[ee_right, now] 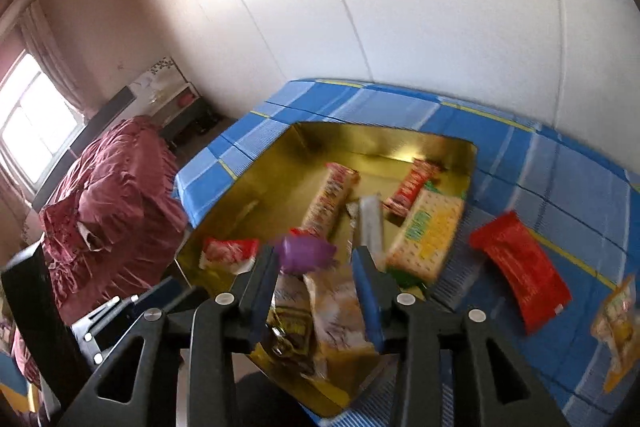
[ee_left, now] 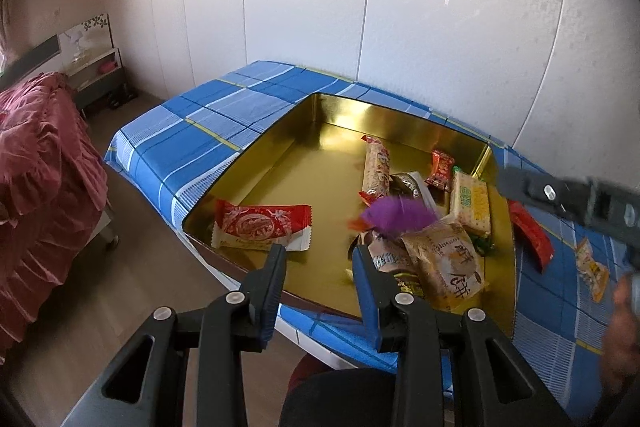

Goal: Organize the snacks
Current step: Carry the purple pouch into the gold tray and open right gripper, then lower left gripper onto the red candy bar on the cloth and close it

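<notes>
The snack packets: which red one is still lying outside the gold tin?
The plain red packet on the blue checked cloth, right of the gold tin. The other red-printed packets lie inside it.

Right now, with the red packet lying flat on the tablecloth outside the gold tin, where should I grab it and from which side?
Take the red packet across its narrow width near the middle, coming from above with the right gripper, probably. It lies flat and long on the tablecloth, close beside the gold tin, and nothing rests on it.
</notes>
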A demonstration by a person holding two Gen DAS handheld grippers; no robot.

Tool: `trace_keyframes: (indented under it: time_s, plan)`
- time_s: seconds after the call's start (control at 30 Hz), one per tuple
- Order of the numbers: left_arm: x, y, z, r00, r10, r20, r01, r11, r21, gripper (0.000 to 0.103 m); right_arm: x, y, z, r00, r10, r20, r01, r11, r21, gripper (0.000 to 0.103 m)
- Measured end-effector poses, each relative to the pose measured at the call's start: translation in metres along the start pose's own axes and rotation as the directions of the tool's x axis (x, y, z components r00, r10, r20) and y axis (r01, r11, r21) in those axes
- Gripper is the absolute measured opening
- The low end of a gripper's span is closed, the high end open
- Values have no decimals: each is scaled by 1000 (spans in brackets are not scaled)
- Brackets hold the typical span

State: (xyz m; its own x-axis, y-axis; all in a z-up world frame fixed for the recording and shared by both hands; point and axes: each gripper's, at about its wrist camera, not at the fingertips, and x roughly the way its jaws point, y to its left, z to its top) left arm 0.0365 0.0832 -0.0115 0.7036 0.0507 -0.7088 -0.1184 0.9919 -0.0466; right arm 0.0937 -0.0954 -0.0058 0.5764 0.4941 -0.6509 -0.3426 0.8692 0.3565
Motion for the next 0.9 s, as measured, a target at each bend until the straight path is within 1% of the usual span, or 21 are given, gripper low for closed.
trace_keyframes:
  time_s: [0.2,0.33,0.6,0.9]
  plan:
    - [-4,-6,0,1000,-7,9,7,1000,13,35,-17,-19,-19,998,-51,19,51,998,36,39]
    - [-7,-10,1,1000,-11,16,10,1000,23,35,-28,-25,-29,996,-85,30,84,996,37,39]
    - [-16,-19,2,999,-20,30,19,999,47,35,-45,-44,-49,992,-122,37,118,989,89,39]
    - [-20,-30,1,999,-33,33,31,997,76,35,-63,-74,-72,985,-167,39,159,973,165,39]
